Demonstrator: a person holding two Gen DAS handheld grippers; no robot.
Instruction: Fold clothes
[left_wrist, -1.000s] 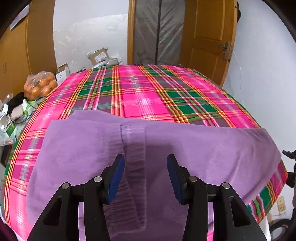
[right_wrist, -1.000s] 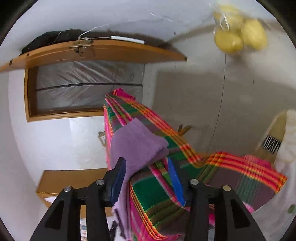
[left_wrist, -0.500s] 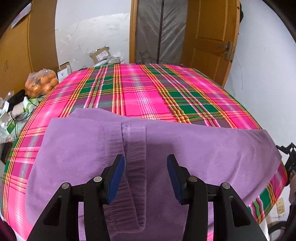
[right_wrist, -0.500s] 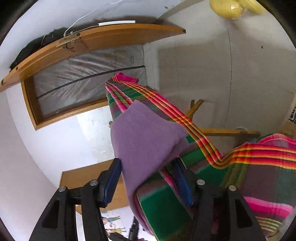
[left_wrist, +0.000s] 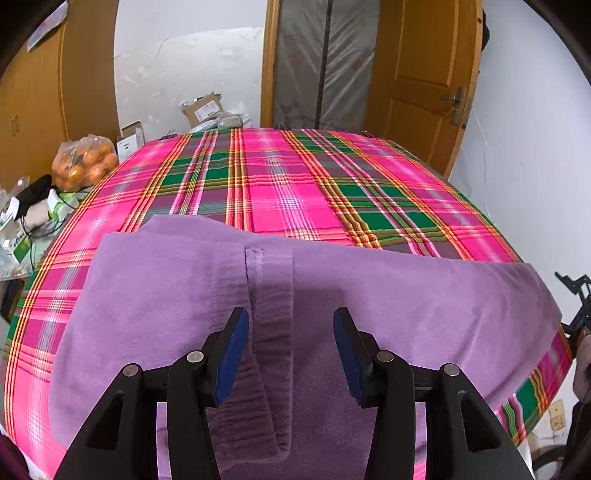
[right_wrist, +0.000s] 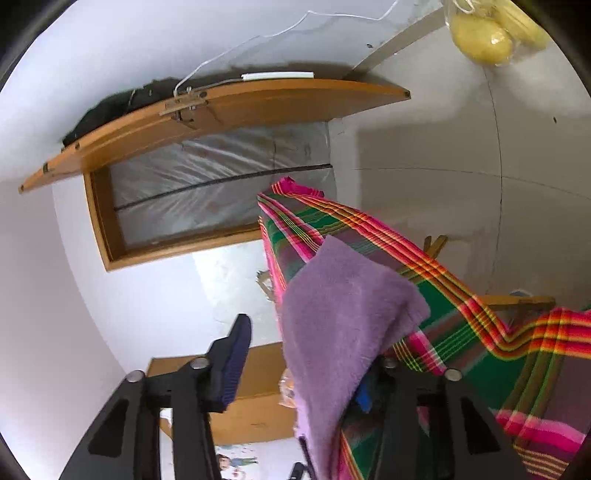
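A garment lies across the near part of a cloth that covers the counter. Left of the counter sits a bag of fruit; boxes stand behind its far edge, and a door behind its right corner.

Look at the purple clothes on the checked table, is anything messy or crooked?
A little. The purple garment isn't all on the plaid tablecloth: its corner droops over the table edge, where the right gripper is closing around it. The ribbed strip below the left gripper lies slightly slanted. Nothing looks torn or spilled.
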